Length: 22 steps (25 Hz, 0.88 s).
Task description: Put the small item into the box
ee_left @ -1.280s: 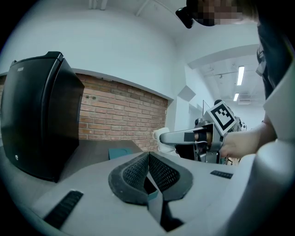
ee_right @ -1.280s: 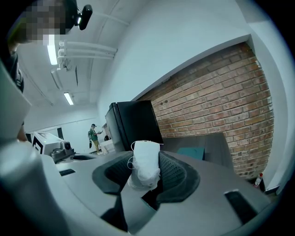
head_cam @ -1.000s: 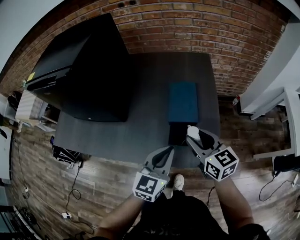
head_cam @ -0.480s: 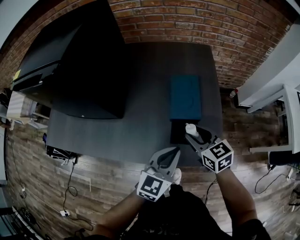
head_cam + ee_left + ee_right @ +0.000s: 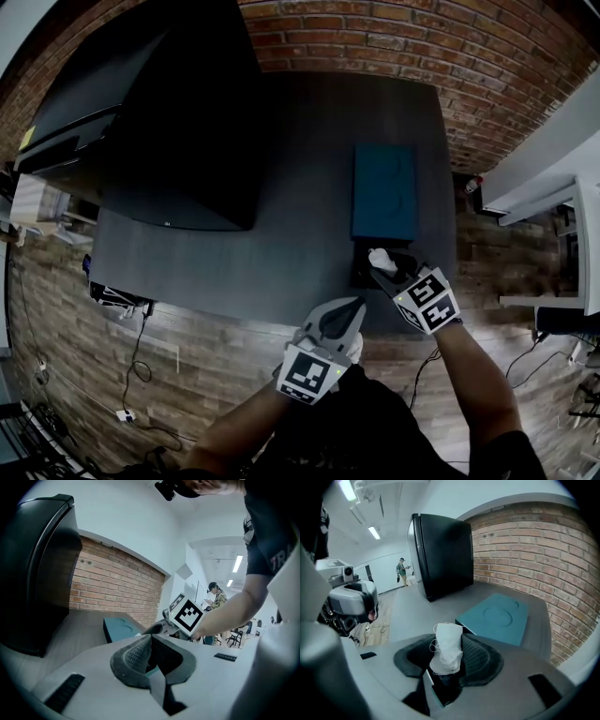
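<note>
The small item (image 5: pixel 378 256) is a crumpled white pouch with loose threads (image 5: pixel 447 651). My right gripper (image 5: pixel 384 266) (image 5: pixel 449 663) is shut on it and holds it upright over the open black box (image 5: pixel 360 275), whose dark inside (image 5: pixel 443 691) shows right below the jaws. The box's teal lid (image 5: pixel 384 191) (image 5: pixel 498 617) lies flat on the table just beyond. My left gripper (image 5: pixel 349 307) (image 5: pixel 151 644) is shut on nothing, low at the table's front edge, left of the box.
A large black case (image 5: pixel 178 122) (image 5: pixel 440 555) takes up the left half of the dark grey table (image 5: pixel 300 244). A brick wall (image 5: pixel 375 37) stands behind it. Wood floor with cables (image 5: pixel 131 375) lies in front. A person (image 5: pixel 401 571) stands far off.
The right gripper with the white item has edged a little farther over the box. The left gripper has stayed shut by the table's front edge. The head view has shifted slightly.
</note>
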Each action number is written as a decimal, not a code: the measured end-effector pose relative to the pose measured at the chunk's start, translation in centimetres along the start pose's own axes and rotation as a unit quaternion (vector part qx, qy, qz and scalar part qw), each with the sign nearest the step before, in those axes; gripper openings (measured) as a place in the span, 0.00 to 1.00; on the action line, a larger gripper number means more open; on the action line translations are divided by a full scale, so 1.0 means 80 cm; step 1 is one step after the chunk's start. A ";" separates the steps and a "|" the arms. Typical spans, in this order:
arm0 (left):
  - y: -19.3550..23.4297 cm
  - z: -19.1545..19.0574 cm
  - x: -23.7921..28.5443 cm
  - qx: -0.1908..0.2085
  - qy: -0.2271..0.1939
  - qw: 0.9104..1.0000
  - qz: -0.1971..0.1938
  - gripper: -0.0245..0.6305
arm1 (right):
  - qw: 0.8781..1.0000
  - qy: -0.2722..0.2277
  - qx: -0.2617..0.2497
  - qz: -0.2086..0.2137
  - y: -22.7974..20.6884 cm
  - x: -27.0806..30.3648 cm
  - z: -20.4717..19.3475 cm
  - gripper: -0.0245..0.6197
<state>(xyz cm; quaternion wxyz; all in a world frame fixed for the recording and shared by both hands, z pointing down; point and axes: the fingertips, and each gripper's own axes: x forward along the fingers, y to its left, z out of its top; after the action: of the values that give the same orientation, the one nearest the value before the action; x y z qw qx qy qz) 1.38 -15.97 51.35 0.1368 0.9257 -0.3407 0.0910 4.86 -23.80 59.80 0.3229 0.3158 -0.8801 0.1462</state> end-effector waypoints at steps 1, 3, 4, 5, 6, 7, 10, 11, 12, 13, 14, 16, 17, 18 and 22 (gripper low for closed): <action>0.003 -0.001 -0.001 -0.001 0.000 1.000 0.001 0.09 | 1.000 0.011 -0.008 0.003 0.002 0.005 -0.005 0.33; 0.008 -0.002 -0.003 -0.004 0.000 1.000 0.004 0.09 | 0.999 0.032 -0.024 0.009 0.004 0.015 -0.013 0.33; 0.010 -0.002 -0.003 -0.005 0.000 1.000 0.006 0.09 | 0.999 0.041 -0.030 0.011 0.005 0.019 -0.017 0.33; 0.013 -0.003 -0.004 -0.005 0.000 1.000 0.008 0.09 | 0.998 0.048 -0.036 0.014 0.006 0.022 -0.020 0.33; 0.015 -0.003 -0.006 -0.005 0.000 1.000 0.010 0.09 | 0.997 0.056 -0.040 0.017 0.007 0.026 -0.023 0.33; 0.018 -0.003 -0.007 -0.006 0.000 1.000 0.012 0.09 | 0.997 0.063 -0.044 0.019 0.008 0.030 -0.026 0.33; 0.023 -0.004 -0.011 -0.010 -0.001 1.000 0.018 0.09 | 0.995 0.085 -0.054 0.025 0.008 0.039 -0.034 0.33; 0.024 -0.005 -0.012 -0.011 -0.001 1.000 0.019 0.09 | 0.994 0.093 -0.057 0.027 0.008 0.042 -0.036 0.33; 0.025 -0.005 -0.013 -0.012 -0.001 1.000 0.020 0.09 | 0.992 0.102 -0.061 0.030 0.009 0.044 -0.038 0.33; 0.026 -0.006 -0.014 -0.013 -0.001 1.000 0.021 0.09 | 0.991 0.110 -0.066 0.033 0.010 0.047 -0.040 0.33; 0.027 -0.006 -0.015 -0.014 -0.001 1.000 0.022 0.09 | 0.990 0.119 -0.071 0.036 0.012 0.049 -0.042 0.33; 0.029 -0.007 -0.016 -0.016 -0.002 1.000 0.024 0.09 | 0.986 0.139 -0.084 0.042 0.013 0.055 -0.048 0.33; 0.030 -0.007 -0.017 -0.017 -0.002 1.000 0.025 0.09 | 0.984 0.149 -0.092 0.043 0.013 0.057 -0.051 0.33; 0.031 -0.008 -0.018 -0.018 -0.001 0.999 0.026 0.09 | 0.981 0.156 -0.102 0.043 0.013 0.060 -0.053 0.34; 0.033 -0.012 -0.021 -0.023 -0.001 0.999 0.031 0.09 | 0.975 0.180 -0.122 0.044 0.014 0.067 -0.060 0.34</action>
<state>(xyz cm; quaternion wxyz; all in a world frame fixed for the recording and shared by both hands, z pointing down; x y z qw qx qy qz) -1.71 -16.58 52.33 0.1550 0.9114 -0.3713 0.0866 3.23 -23.20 66.91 0.5051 0.2032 -0.8321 0.1062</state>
